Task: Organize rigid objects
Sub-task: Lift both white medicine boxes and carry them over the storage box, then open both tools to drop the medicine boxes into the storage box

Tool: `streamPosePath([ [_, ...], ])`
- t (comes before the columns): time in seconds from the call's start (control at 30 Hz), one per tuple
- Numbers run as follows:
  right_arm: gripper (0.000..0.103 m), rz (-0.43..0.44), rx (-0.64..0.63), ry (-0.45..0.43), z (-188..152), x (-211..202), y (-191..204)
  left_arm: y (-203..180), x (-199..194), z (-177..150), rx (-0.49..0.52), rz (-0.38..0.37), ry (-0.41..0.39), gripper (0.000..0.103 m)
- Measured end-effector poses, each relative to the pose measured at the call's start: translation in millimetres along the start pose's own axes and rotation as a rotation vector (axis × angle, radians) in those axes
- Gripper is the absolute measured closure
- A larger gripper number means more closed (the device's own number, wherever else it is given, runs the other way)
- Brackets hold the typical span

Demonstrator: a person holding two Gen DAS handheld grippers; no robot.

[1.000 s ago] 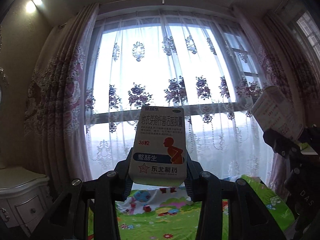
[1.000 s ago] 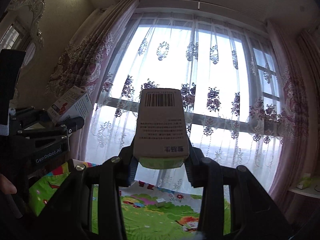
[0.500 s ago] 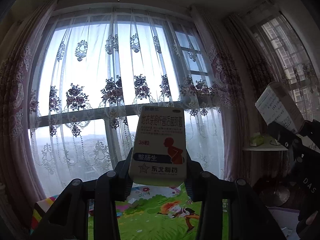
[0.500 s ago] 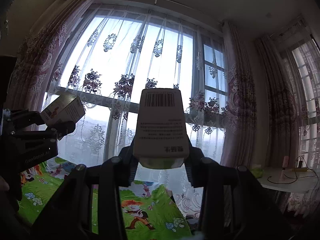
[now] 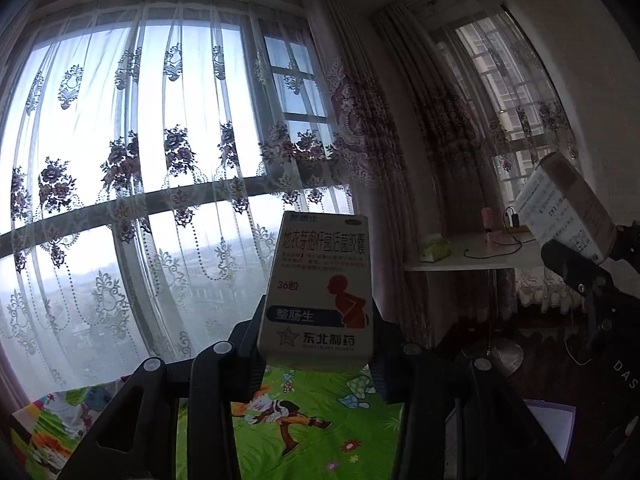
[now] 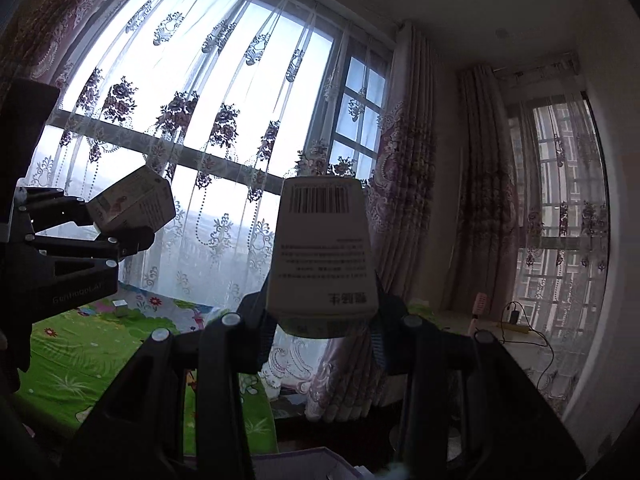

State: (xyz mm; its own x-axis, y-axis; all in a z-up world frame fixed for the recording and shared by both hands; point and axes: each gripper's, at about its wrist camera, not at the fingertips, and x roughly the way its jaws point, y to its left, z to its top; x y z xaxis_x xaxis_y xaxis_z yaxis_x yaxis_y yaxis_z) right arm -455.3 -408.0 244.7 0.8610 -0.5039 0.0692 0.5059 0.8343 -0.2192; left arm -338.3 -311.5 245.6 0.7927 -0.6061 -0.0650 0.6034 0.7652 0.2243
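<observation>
Ahead of both tongs: lace curtain (image 5: 140,168) over big window, heavy drapes (image 6: 408,184) to the right of it. Below: green play mat (image 5: 320,412), small box (image 6: 120,307) lying on it. Far right: shelf (image 5: 472,258) with cable and tissue pack. Nothing blocking either tong. Left tongs (image 5: 316,344) clenched on white medicine box (image 5: 320,288), upright, front label with red figure facing camera. Right tongs (image 6: 320,320) clenched on second medicine box (image 6: 322,248), barcode end up, print upside down. Both boxes held in air, apart.
</observation>
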Motion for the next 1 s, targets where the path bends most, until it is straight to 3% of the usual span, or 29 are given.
streamPosePath([
  [0.2, 0.059, -0.007, -0.007, 0.274, -52.0, 20.0, -16.4, -36.3, 35.5, -36.4, 0.038, -0.166, 0.209, 0.060],
  [0.3, 0.059, 0.031, 0.038, 0.464, -85.0, 33.3, -27.7, -51.9, 62.8, -61.4, 0.043, -0.268, 0.389, 0.060],
  [0.43, 0.059, 0.076, 0.137, 0.720, -132.4, 47.4, -44.6, -69.5, 102.7, -107.3, 0.016, -0.414, 0.693, 0.060],
  [0.57, 0.059, 0.110, 0.202, 0.915, -170.7, 59.5, -51.6, -81.2, 126.2, -155.1, -0.025, -0.523, 0.942, 0.060],
  [0.73, 0.059, 0.145, 0.303, 1.061, -199.4, 66.5, -58.6, -103.1, 128.0, -183.4, 0.035, -0.643, 1.059, 0.060],
  [1.0, 0.059, 0.129, 0.253, 1.155, -207.5, 68.6, -59.8, -145.4, 126.5, -184.0, 0.123, -0.749, 1.083, 0.060],
])
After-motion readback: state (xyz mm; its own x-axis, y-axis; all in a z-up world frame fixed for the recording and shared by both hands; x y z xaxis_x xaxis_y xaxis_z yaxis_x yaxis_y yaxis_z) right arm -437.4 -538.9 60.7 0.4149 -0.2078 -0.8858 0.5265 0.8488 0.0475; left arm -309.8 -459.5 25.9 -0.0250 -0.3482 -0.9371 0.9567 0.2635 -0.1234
